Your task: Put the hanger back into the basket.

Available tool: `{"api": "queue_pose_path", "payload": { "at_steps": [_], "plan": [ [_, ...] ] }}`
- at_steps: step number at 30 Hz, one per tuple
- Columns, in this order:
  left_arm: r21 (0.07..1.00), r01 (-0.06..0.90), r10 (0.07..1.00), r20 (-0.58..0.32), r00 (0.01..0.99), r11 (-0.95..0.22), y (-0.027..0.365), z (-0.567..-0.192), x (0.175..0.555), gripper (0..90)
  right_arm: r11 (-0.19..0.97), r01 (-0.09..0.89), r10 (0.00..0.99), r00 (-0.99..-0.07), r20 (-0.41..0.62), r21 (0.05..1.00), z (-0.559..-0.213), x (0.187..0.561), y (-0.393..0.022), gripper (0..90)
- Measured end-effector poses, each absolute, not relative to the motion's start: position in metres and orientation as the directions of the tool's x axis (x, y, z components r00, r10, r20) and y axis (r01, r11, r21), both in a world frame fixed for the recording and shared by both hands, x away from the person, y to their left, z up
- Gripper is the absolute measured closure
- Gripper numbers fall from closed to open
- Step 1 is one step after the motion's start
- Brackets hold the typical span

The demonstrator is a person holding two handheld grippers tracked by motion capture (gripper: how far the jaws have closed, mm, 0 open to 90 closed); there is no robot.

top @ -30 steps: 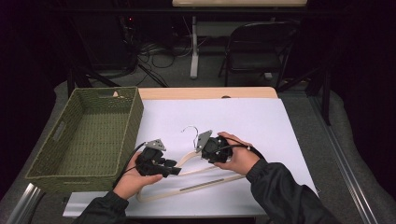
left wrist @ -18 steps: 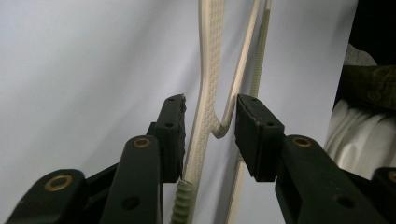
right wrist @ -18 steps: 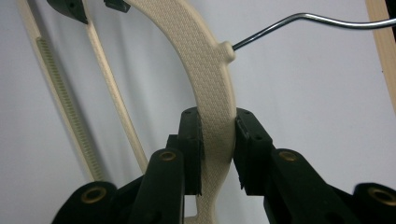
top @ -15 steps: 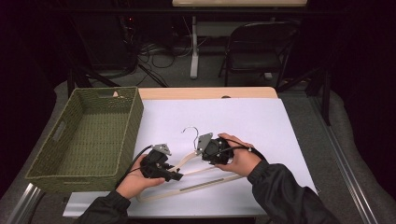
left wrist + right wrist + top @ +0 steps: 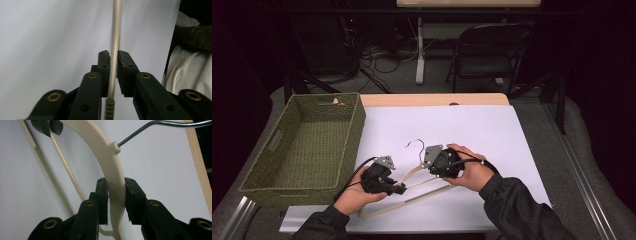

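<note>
A cream plastic hanger [image 5: 411,173] with a wire hook [image 5: 414,143] lies on the white table cover near the front edge. My left gripper [image 5: 402,189] holds the hanger's thin lower bar [image 5: 116,30]. Its jaws have just been closing, and in the left gripper view [image 5: 113,56] the pads press on both sides of the bar. My right gripper [image 5: 430,169] is shut on the hanger's broad textured shoulder [image 5: 105,147], just below the hook's root [image 5: 160,123], as its own view [image 5: 116,183] shows. The left gripper's tips [image 5: 48,126] show at the top left of that view.
A green woven basket [image 5: 353,135] stands at the table's left side. The white cover [image 5: 472,130] stretches to the right and back. A folding chair [image 5: 482,50] and cables stand beyond the table's far wooden edge [image 5: 432,99].
The left gripper's jaws have closed on the hanger's thin bar. The right hand and the hanger have stayed nearly where they were.
</note>
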State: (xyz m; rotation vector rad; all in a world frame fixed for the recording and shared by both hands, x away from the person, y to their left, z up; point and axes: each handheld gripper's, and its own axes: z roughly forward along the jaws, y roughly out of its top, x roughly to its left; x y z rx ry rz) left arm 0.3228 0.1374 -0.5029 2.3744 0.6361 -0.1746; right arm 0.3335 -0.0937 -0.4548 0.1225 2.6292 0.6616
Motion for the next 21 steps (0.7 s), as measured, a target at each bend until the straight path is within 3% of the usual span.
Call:
{"api": "queue_pose_path", "payload": {
  "at_steps": [6, 13, 15, 17, 19, 21],
  "plan": [
    [0.568, 0.45, 0.408, -0.21, 0.889, -0.689, 0.134, -0.496, 0.316, 86.9, 0.877, -0.035, 0.178, -0.902, -0.392, 0.479, -0.45, 0.33, -0.094, 72.4],
    [0.581, 0.455, 0.409, -0.219, 0.886, -0.675, 0.136, -0.497, 0.317, 87.1, 0.866, -0.006, 0.204, -0.908, -0.366, 0.499, -0.449, 0.333, -0.095, 71.5],
    [0.585, 0.46, 0.411, -0.225, 0.883, -0.668, 0.137, -0.499, 0.318, 87.2, 0.864, 0.005, 0.209, -0.913, -0.35, 0.504, -0.45, 0.335, -0.096, 68.5],
    [0.611, 0.471, 0.414, -0.245, 0.877, -0.637, 0.142, -0.5, 0.319, 87.2, 0.848, 0.02, 0.232, -0.912, -0.338, 0.529, -0.447, 0.337, -0.1, 59.6],
    [0.616, 0.477, 0.425, -0.243, 0.872, -0.627, 0.144, -0.499, 0.319, 87.3, 0.838, 0.033, 0.252, -0.909, -0.332, 0.545, -0.445, 0.337, -0.102, 58.3],
    [0.636, 0.486, 0.443, -0.242, 0.863, -0.599, 0.15, -0.496, 0.317, 87.4, 0.798, 0.053, 0.3, -0.899, -0.318, 0.601, -0.436, 0.336, -0.116, 53.2]
  ]
}}
